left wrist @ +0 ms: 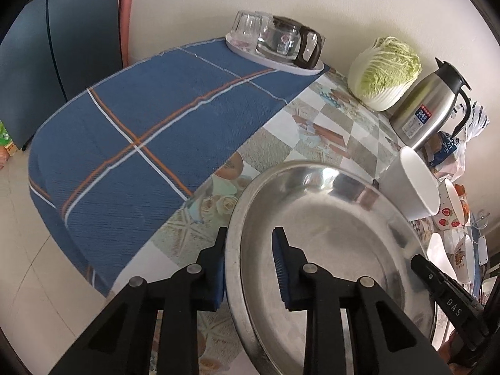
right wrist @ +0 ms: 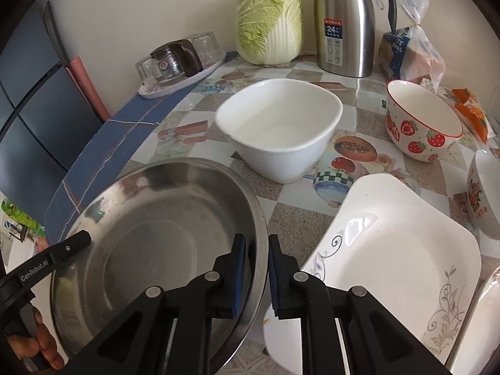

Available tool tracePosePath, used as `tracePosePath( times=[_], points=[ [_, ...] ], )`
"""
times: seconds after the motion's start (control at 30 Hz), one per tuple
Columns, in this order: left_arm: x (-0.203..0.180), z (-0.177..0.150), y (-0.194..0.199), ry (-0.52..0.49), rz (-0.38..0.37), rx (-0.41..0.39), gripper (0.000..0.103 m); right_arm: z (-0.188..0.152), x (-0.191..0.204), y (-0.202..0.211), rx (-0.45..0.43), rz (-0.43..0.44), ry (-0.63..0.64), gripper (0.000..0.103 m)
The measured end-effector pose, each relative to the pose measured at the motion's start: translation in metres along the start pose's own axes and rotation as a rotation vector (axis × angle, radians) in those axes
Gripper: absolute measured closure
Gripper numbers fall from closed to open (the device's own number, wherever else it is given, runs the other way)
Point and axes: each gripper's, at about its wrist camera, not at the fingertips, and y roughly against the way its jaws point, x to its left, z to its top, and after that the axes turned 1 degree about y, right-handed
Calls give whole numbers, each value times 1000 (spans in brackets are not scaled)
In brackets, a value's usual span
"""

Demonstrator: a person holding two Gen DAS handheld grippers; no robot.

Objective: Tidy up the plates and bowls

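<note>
Left wrist view: left gripper point(left wrist: 250, 261) jaws clamped steel plate point(left wrist: 328, 237) rim; near edge cut off. Right gripper point(right wrist: 254, 270) jaws gripped opposite rim.

Brushed steel pan point(right wrist: 150, 234), glossy ceramic bowl point(right wrist: 281, 131), woven cloth point(left wrist: 140, 131)

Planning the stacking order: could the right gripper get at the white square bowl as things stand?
Probably not yet: the right gripper is shut on the steel pan rim. Once released, open table lies between it and the white square bowl.
</note>
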Motion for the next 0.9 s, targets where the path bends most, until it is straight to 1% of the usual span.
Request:
tracePosePath(
  times=[0.13,0.3,0.43,0.63,0.8,0.9],
  points=[
    [-1,2,16,-2,-8,-15,75,-2,3,10,-6,12,7,88],
    [-5,2,35,-11,-4,-35,75,-4,4,30,-35,23,9,88],
    [-14,5,53,-18,-15,-60,75,-4,2,46,-63,36,3,88],
    [-49,13,83,-78,-34,-116,75,2,-13,82,-143,38,-28,88],
    [-79,19,98,-94,-81,-139,75,5,-37,109,-205,46,-77,88],
    [-101,18,103,-117,-87,-146,75,6,-54,122,-232,44,-111,88]
  ],
)
